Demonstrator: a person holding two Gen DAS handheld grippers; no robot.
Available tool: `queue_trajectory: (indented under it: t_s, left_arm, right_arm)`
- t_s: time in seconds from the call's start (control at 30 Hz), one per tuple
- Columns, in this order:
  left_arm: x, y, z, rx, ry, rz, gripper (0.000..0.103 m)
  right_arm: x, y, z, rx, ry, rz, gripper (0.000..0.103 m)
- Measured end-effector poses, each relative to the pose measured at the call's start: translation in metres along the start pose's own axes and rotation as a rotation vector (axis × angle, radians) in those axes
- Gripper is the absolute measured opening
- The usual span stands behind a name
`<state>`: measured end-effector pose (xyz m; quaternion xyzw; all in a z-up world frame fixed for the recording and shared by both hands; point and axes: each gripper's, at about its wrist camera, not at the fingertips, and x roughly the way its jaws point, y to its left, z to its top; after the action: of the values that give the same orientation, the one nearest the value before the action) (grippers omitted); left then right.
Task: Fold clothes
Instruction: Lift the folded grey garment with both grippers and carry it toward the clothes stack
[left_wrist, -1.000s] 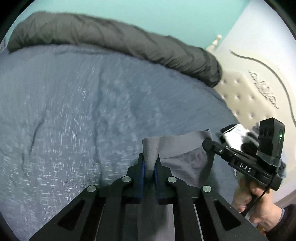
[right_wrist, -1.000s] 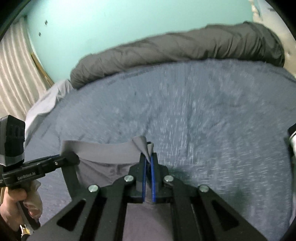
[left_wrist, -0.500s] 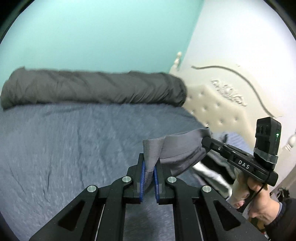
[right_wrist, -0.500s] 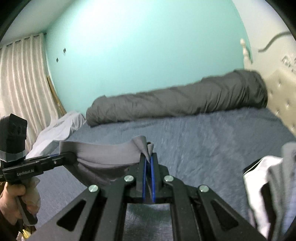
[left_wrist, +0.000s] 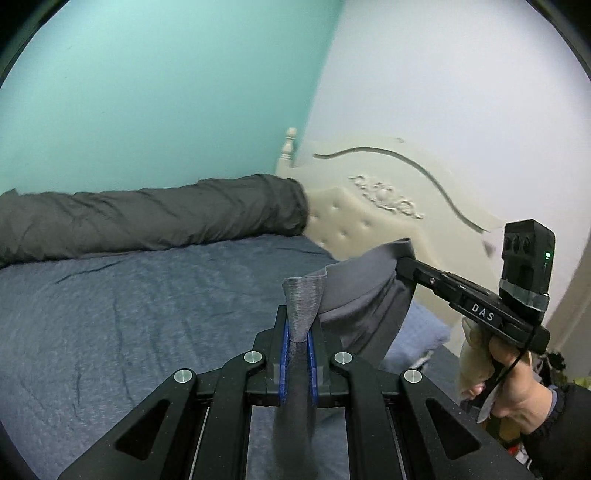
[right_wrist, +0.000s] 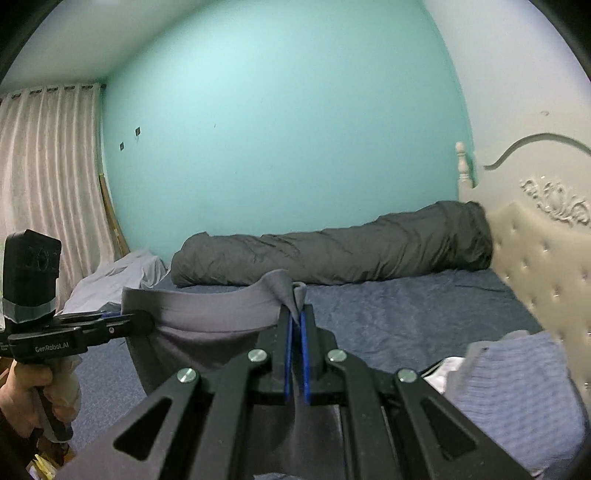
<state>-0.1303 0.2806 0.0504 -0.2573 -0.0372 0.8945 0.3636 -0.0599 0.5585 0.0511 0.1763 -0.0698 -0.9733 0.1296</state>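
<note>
A grey garment (left_wrist: 364, 295) hangs in the air between my two grippers, held by its top hem above the blue bed (left_wrist: 129, 314). My left gripper (left_wrist: 297, 325) is shut on one end of the hem. My right gripper (left_wrist: 404, 264) is shut on the other end, to the right in the left wrist view. In the right wrist view the garment (right_wrist: 207, 310) sags between the right gripper (right_wrist: 294, 306) and the left gripper (right_wrist: 142, 321). The rest of the garment drops out of sight below.
A rolled dark grey duvet (right_wrist: 332, 243) lies along the far side of the bed by the teal wall. A cream tufted headboard (right_wrist: 543, 258) stands to the right. A pile of other clothes (right_wrist: 517, 380) lies at the right. White curtains (right_wrist: 44, 177) hang at the left.
Both grippers have lifted the grey garment off the bed and tilted up, so the wall and headboard now fill the views. Both grips have held.
</note>
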Motion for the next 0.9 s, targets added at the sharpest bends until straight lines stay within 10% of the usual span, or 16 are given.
queue_trajectory:
  t_s: [0.9]
  left_arm:
    - [0.042,-0.199,0.015,0.121,0.048,-0.230,0.008]
  right_arm:
    - [-0.180,-0.109,0.004,0.024,-0.026,-0.223,0.004]
